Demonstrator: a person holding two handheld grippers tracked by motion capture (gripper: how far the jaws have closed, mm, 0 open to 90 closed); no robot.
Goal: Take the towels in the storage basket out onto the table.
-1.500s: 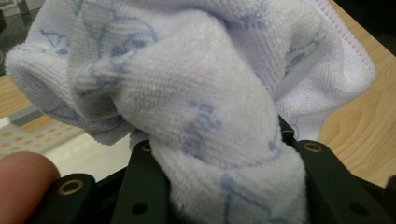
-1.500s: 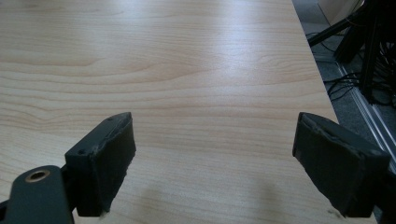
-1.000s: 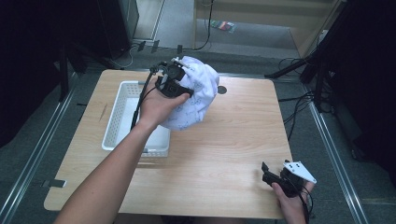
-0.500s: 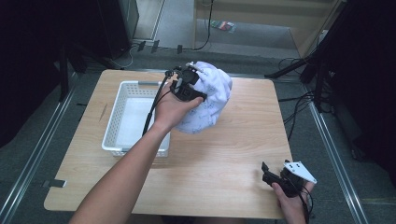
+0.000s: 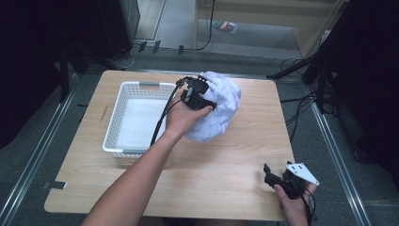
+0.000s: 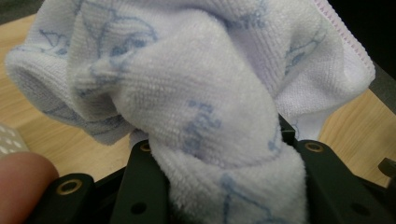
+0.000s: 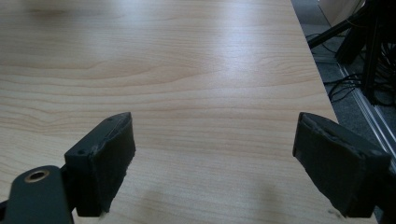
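Note:
A white towel with pale blue print (image 5: pixel 216 108) hangs bunched from my left gripper (image 5: pixel 200 94), above the table just right of the white basket (image 5: pixel 123 101). In the left gripper view the towel (image 6: pixel 201 93) is pinched between the two black jaws, a thick fold of it squeezed at the bottom. My right gripper (image 5: pixel 272 175) rests low at the table's near right corner, held in a hand. In the right gripper view its jaws stand wide apart, fingertips (image 7: pixel 105 163) over bare wood with nothing between them.
The white slotted basket sits on the left half of the wooden table (image 5: pixel 244 155). Cables and stand legs (image 5: pixel 301 70) lie on the floor beyond the right edge. A metal rail (image 5: pixel 28 165) runs along the floor at left.
My left gripper has carried the towel to the right and lower, away from the basket's edge toward the table's middle. The right gripper has stayed put.

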